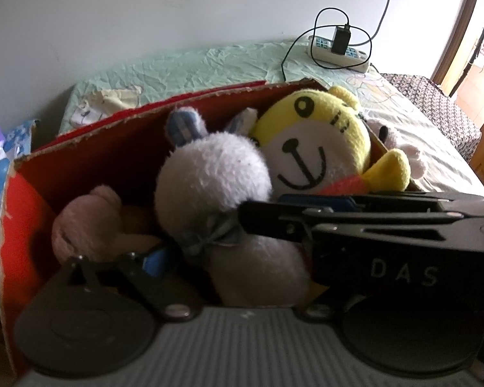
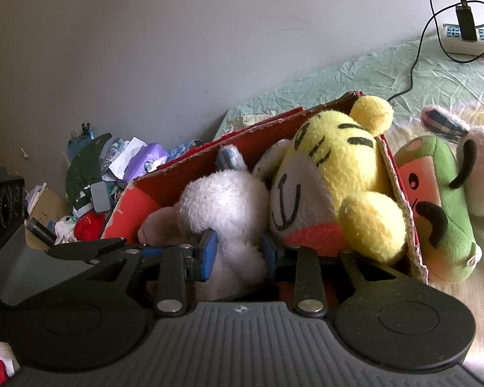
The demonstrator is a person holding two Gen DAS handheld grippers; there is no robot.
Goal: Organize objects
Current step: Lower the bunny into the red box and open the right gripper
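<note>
Two handheld grippers reach into a red cardboard box [image 2: 138,200] of plush toys on a bed.

Landmark: the box. Over its near edge, the left gripper [image 1: 229,251] points inward, its blue-padded fingers spread either side of the white bunny plush [image 1: 212,174]; whether they press it I cannot tell. The right gripper [image 2: 238,251] also reaches in level, fingers clenched on the same white bunny plush [image 2: 225,203] at its body. Inside the box, a pink plush [image 1: 83,222] lies leftmost, the bunny mid-box, a yellow tiger plush [image 2: 338,174] against the right wall. Outside that wall rests a green plush [image 2: 441,206].
</note>
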